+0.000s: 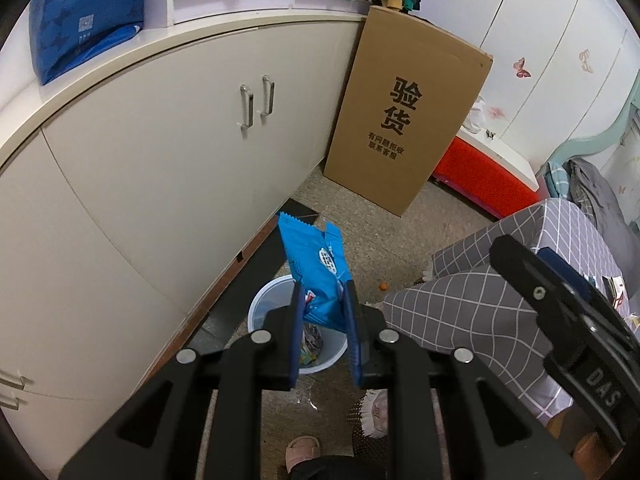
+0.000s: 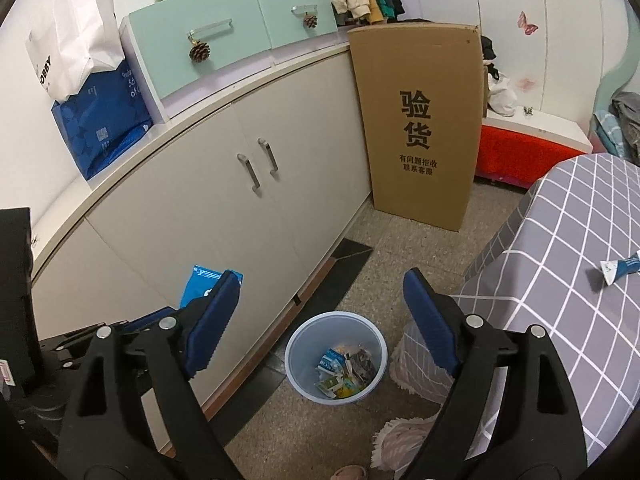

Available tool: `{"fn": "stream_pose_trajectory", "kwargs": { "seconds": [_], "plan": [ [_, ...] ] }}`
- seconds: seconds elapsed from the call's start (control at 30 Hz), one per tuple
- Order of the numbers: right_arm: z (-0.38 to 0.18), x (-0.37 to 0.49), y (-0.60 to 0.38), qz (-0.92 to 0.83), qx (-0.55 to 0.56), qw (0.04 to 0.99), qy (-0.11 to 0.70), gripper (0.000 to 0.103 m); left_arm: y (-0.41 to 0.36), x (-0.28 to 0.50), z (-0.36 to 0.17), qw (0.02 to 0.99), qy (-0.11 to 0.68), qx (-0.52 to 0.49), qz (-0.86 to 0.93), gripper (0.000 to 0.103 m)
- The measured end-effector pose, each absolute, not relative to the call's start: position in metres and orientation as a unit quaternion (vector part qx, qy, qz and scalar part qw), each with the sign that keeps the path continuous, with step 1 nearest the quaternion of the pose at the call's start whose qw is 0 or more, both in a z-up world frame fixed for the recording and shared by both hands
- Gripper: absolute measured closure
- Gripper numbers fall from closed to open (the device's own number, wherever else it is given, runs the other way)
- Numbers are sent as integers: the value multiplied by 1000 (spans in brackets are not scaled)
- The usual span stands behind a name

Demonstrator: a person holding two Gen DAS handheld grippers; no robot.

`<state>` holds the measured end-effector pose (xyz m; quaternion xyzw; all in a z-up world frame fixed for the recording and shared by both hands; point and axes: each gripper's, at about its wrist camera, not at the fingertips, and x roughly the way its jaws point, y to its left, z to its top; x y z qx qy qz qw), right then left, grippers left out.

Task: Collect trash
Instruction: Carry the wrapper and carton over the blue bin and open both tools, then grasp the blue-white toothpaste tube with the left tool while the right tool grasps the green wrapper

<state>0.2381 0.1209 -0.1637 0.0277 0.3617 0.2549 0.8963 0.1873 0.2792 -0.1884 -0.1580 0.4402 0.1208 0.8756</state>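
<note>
Your left gripper (image 1: 324, 300) is pinching a blue snack wrapper (image 1: 316, 264) between its two blue pads, and you are holding it in the air, directly above the light blue trash bin (image 1: 256, 312). The wrapper is standing up out of the fingers, with its upper part tilted a little toward the cabinet (image 1: 160, 184).

Your right gripper (image 2: 320, 320) is holding nothing; its fingers are spread wide apart, and the bin (image 2: 298, 354) is showing between them on the floor. In this view the bin is already holding several crumpled wrappers (image 2: 346, 372), blue, green, yellow and grey, lying together on its bottom. The bin is standing close to the foot of the cabinet, and just beside the table with the grey checked cloth (image 2: 580, 248). On this cloth a small blue and white tube (image 2: 622, 266) is lying. A tall cardboard box (image 2: 424, 120) is leaning against the cabinet, behind the bin.
</note>
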Motion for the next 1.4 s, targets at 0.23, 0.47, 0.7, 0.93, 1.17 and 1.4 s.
{"fn": "stream_pose_trajectory", "kwargs": {
  "seconds": [0.23,0.47,0.7,0.93,1.17,1.4],
  "plan": [
    [-156,237,111,244,38,905,346,19,271,201,-189,876,445,-145,113,84],
    [-154,240,93,230,57,910,341,19,265,218,-180,887,426,-117,136,22],
    [-155,242,80,224,67,908,347,19,264,210,-175,886,422,-113,154,19],
    [-147,233,71,225,68,910,342,18,251,198,-162,891,415,-114,142,19],
    [-131,221,51,219,78,916,327,18,227,186,-139,902,397,-116,125,19],
    [-122,209,8,201,95,922,316,17,183,184,-125,910,390,-97,98,19]
  ]
}}
